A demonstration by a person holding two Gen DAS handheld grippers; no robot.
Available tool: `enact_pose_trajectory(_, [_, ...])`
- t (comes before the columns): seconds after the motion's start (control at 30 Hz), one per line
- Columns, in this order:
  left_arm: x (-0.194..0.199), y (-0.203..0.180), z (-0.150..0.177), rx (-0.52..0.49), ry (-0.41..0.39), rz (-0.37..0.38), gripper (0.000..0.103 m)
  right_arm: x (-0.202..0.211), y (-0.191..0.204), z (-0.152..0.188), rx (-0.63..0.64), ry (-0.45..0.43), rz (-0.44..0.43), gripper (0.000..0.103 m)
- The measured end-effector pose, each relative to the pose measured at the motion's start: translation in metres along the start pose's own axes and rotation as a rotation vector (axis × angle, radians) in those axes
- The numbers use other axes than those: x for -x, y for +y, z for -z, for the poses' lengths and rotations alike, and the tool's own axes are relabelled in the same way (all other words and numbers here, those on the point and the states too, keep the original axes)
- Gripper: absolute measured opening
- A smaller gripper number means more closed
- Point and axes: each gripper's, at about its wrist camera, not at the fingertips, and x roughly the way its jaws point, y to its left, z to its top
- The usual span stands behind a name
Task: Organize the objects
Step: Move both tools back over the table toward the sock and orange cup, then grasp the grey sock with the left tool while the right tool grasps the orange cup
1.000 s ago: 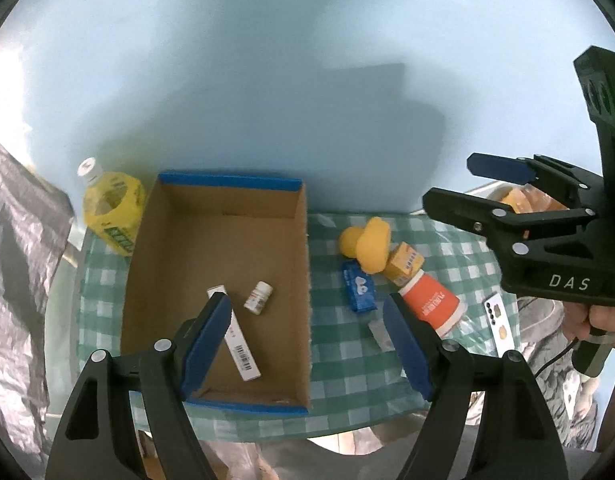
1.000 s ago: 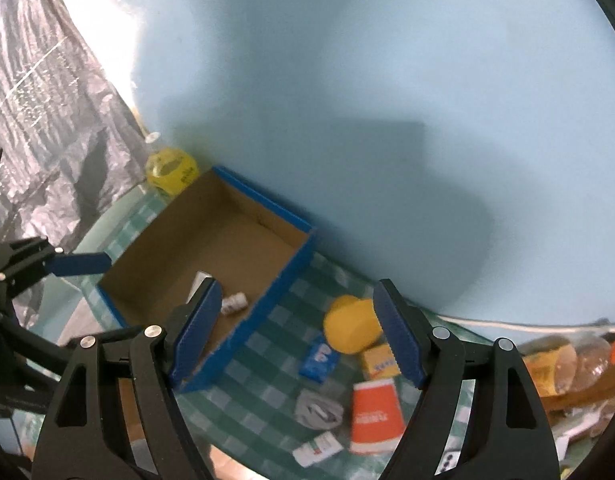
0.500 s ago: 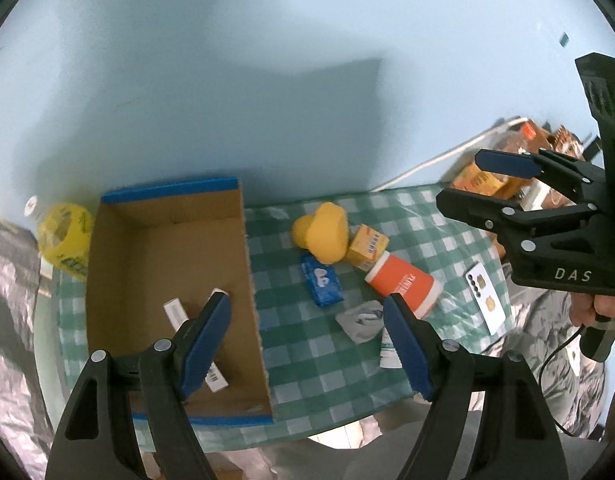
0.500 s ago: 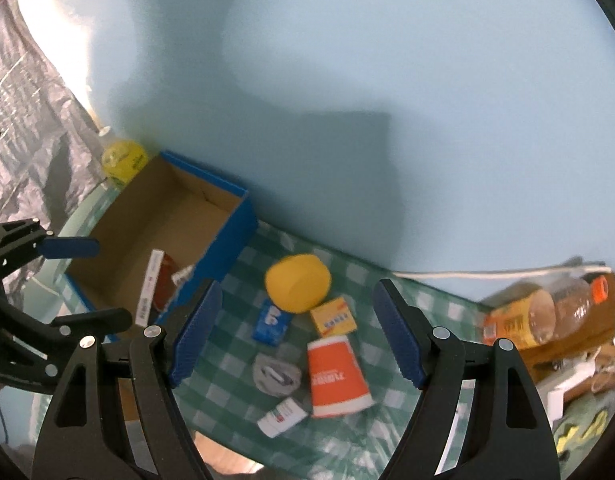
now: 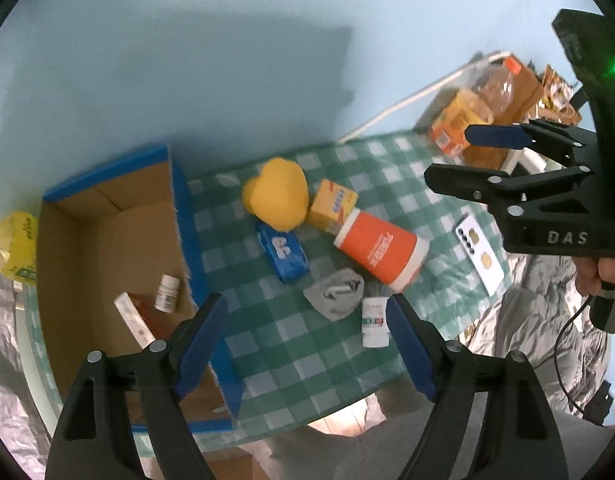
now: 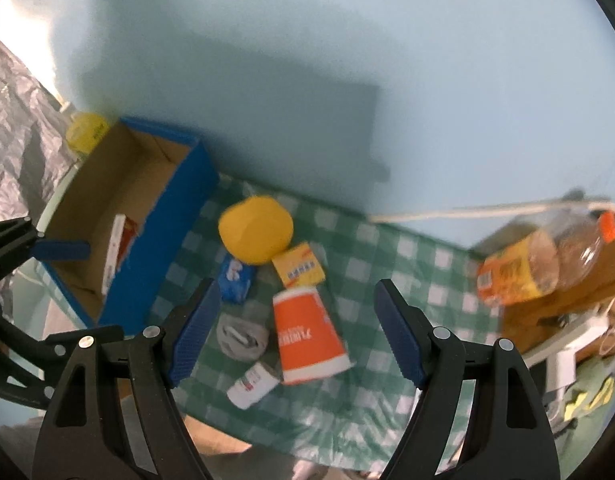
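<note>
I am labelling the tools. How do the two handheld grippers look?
Both are black plastic with blue finger pads and silver screws. The right gripper carries white "DAS" lettering, a green light and a black cable. The left gripper shows no lettering here.

Objects crowd mid-desk [image 5: 347,360]: orange cup [image 5: 377,252], grey sock [image 5: 335,294], white bottle [image 5: 374,322]. Near desk strip open. Cardboard box [image 5: 107,248] walls block the left.

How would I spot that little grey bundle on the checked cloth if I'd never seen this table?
Start at the blue-edged cardboard box on the green-and-white checked tablecloth. To its right an orange paper cup lies on its side; the rolled grey sock sits beside the cup, nearer the table's front edge. It is the only soft, grey item; its neighbours are a white bottle and a blue packet.
</note>
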Motion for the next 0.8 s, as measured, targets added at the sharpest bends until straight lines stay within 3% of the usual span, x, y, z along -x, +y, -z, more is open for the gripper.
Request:
enact_pose_trajectory(0.17, [-0.016, -0.003, 0.006, 0.006, 0.036, 0.021, 0.083, -0.032, -0.012, 0.018, -0.022, 0.089, -0.027, 0.079])
enact_pose_trajectory(0.47, [-0.054, -0.002, 0.018, 0.035, 0.120, 0.047, 0.083, -0.101, -0.012, 0.040, 0.072, 0.232, -0.002, 0.079])
enact_pose_trajectory(0.8, [-0.085, -0.002, 0.023, 0.057, 0.160, 0.048, 0.083, -0.142, -0.008, 0.044, 0.172, 0.311, 0.007, 0.079])
